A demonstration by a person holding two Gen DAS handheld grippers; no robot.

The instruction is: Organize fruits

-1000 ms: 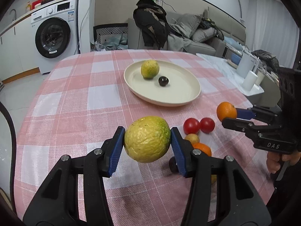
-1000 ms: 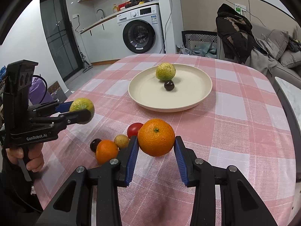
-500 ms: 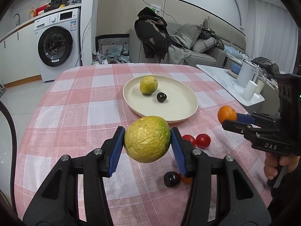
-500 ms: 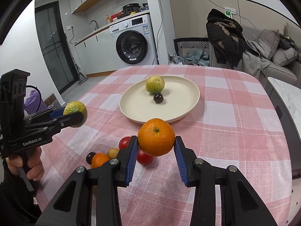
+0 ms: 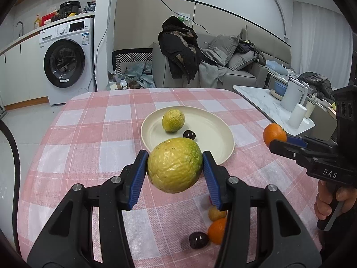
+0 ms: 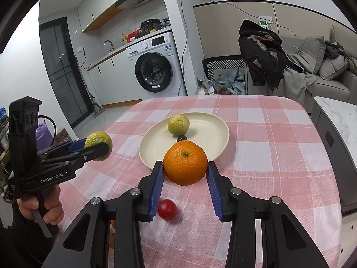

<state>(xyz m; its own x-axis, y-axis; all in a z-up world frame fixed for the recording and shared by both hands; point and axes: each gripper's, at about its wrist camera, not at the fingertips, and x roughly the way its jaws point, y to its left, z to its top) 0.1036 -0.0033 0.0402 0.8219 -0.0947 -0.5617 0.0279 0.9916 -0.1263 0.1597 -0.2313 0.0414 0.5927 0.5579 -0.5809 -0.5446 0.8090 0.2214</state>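
Right now your left gripper [image 5: 175, 174] has its blue pads pressed on either side of a wrinkled yellow-green citrus [image 5: 175, 165], jaws partly open to fit its width, and your right gripper [image 6: 185, 178] is clamped the same way on an orange [image 6: 185, 165], both fruits carried clear above the table [image 5: 89, 134]. Each one sits squarely between the pads across its widest part, which looks like the reason neither tilts. Beneath you, near the table's front edge, the leftover fruit lies loose on the checked cloth: a dark plum [image 5: 198, 240], a small orange [image 5: 217, 230], a little yellowish fruit [image 5: 214, 213] and a red tomato [image 6: 167, 209], probably waiting their turn. Further out, toward the middle of the table, the cream plate [image 5: 214, 131] already holds another yellow-green citrus [image 5: 173, 120] and a dark plum [image 5: 189, 135] close beside it, so it reads as the collecting spot. Both your grippers point toward its near rim, with bare plate to the right where your two fruits could land.
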